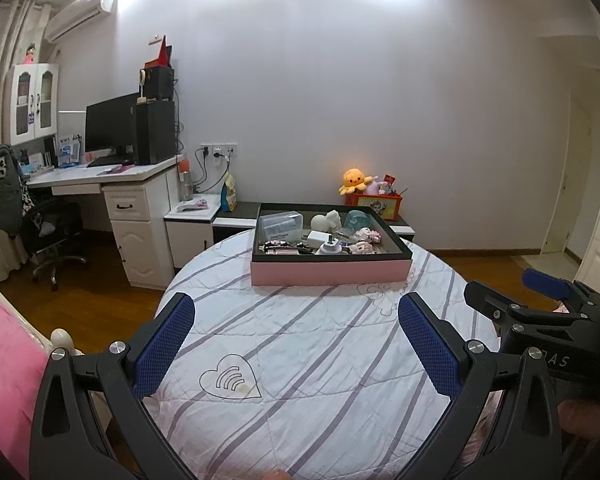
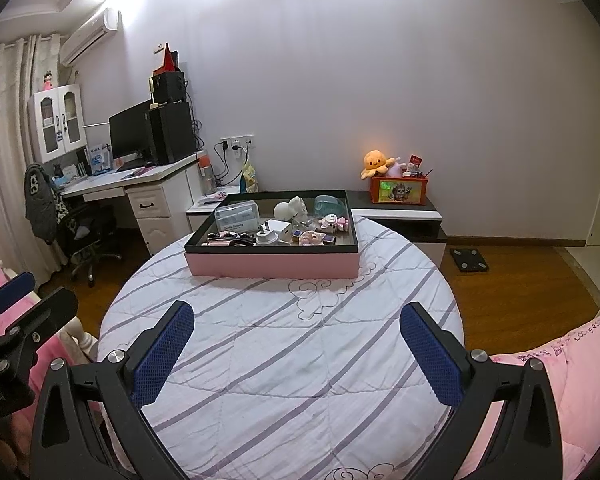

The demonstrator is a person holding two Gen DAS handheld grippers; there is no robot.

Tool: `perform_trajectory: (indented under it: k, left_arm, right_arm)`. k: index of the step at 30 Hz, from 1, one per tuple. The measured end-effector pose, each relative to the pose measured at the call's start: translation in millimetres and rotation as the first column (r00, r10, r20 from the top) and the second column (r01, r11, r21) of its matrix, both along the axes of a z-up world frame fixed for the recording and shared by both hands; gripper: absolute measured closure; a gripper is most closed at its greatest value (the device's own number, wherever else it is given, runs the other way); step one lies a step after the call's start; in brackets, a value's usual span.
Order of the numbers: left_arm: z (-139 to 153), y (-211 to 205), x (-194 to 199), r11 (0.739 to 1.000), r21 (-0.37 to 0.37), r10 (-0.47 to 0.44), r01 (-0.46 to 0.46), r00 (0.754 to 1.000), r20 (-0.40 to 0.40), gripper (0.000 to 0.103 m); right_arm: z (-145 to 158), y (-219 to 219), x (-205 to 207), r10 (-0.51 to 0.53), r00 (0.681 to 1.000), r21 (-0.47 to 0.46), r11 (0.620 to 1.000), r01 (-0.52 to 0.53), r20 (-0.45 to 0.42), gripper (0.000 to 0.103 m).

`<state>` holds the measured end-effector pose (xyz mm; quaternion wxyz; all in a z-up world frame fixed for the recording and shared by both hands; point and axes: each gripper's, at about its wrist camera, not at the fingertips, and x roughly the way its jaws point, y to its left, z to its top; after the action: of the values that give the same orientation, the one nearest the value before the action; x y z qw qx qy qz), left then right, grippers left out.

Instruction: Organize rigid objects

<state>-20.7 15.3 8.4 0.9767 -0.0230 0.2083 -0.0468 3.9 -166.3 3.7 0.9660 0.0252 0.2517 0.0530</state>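
While both tools hang short of the load, values run left to right.
Left gripper [image 1: 296, 336]: jaws wide apart, empty.
Tray [image 1: 328, 273]: centre frame on the striped quilt [image 1: 300, 360], pink-walled, full of small hard items.
Clear case [image 1: 281, 226]: light, slippery; pinch the long sides; label unreadable.
White plug [image 1: 331, 247]: stiff, compact; grip the body.
Right gripper [image 2: 296, 340]: spread wide, empty.

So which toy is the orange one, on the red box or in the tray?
The orange octopus plush on the red box. The toys in the pink tray are white or pale pink.
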Motion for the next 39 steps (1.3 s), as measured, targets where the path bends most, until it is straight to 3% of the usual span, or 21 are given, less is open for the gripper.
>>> perform_trajectory:
  k: [24, 39]
  left_arm:
    - [10, 9, 1, 0.999, -0.006, 0.033, -0.033, 0.999, -0.001, 0.0]
    - [12, 1, -3, 1.0, 0.017, -0.01, 0.009, 0.999, 0.038, 0.0]
  right_arm:
    - [5, 4, -1, 0.005, 1.0, -0.004, 1.0, -0.005, 0.012, 0.0]
    - [1, 3, 1, 0.001, 1.0, 0.0, 1.0, -0.001, -0.002, 0.0]
